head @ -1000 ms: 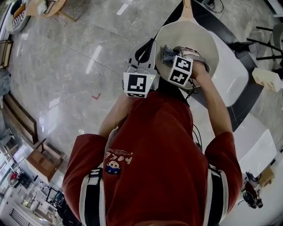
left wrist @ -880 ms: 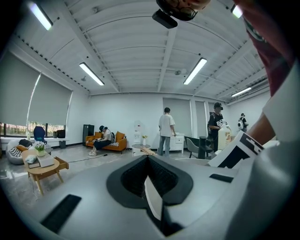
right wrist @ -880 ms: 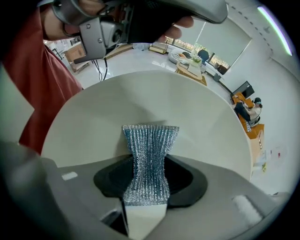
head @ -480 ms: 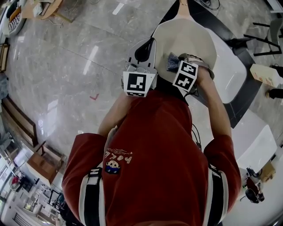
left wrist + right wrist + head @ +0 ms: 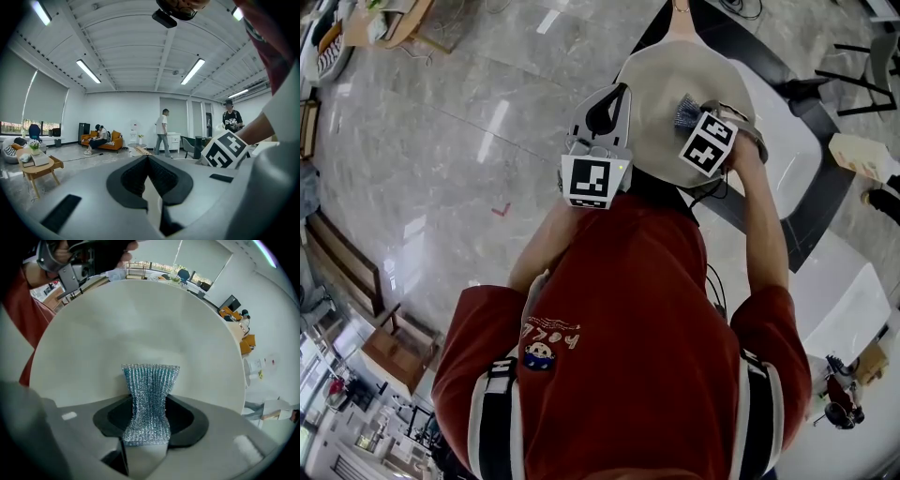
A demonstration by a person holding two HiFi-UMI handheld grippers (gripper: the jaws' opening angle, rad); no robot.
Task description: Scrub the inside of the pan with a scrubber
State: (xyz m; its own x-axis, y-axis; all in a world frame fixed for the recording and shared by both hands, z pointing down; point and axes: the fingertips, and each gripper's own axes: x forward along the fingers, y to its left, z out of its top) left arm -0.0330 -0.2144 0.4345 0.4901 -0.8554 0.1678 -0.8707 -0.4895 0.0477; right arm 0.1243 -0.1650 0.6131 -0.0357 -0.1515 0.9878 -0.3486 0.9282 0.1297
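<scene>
Two-gripper work at round cream pan (image 5: 661,89)
Silvery-blue mesh scrubber (image 5: 150,390) pinched by right gripper (image 5: 146,425), at pan interior (left gripper (image 5: 148,164) pressed together, empty).

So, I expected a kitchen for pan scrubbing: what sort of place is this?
Probably an open office or lab lounge, not a kitchen: an orange sofa, long strip ceiling lights and a wide polished stone floor.
</scene>
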